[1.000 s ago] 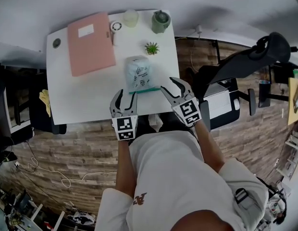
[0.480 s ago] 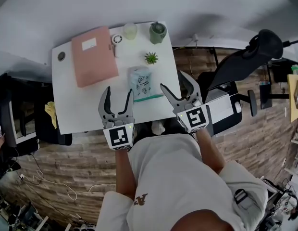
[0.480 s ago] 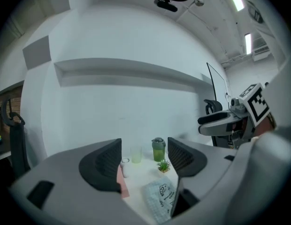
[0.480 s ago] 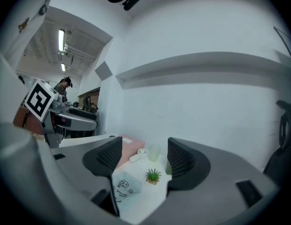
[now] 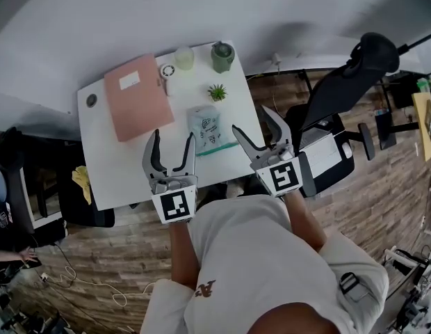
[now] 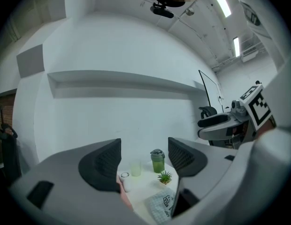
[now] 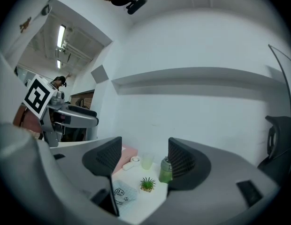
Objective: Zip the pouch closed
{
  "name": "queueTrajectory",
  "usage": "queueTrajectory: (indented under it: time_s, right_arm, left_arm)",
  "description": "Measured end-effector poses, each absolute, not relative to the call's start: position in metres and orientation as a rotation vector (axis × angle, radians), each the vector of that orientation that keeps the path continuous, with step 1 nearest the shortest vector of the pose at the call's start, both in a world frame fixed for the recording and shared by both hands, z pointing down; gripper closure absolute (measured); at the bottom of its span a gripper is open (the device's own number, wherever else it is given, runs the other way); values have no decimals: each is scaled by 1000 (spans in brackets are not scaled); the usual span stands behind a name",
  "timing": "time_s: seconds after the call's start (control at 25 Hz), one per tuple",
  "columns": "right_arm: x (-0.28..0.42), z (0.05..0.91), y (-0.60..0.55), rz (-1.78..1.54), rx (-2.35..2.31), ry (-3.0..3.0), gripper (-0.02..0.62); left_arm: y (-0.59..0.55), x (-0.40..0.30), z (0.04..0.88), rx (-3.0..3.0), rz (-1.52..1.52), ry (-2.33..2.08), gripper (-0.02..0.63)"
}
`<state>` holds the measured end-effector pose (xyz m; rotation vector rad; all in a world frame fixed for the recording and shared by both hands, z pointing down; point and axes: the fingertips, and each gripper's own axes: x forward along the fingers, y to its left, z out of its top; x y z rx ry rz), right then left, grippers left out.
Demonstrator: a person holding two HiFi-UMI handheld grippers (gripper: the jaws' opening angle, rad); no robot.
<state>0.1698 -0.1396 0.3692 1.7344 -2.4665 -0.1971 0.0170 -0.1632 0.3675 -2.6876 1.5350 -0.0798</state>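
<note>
The pouch (image 5: 206, 125) is lying flat on the table (image 5: 111, 169) near its front edge, showing between the two grippers in the head view. The left gripper (image 5: 173, 139) and right gripper (image 5: 251, 120) are hovering above and clear of it. Both sets of jaws are opening, gripping nothing.

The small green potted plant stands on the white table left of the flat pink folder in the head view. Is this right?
Not quite. The head view shows the small green potted plant on the white table right of the flat pink folder, not left.
</note>
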Motion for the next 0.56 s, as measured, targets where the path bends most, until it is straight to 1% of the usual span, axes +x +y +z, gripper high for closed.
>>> queueTrajectory:
  time_s: [0.56]
  right_arm:
    - [158,371,-138,-209,1814,-2368,299]
  left_arm:
    - [-173,12,375,-2753,-90,1406,295]
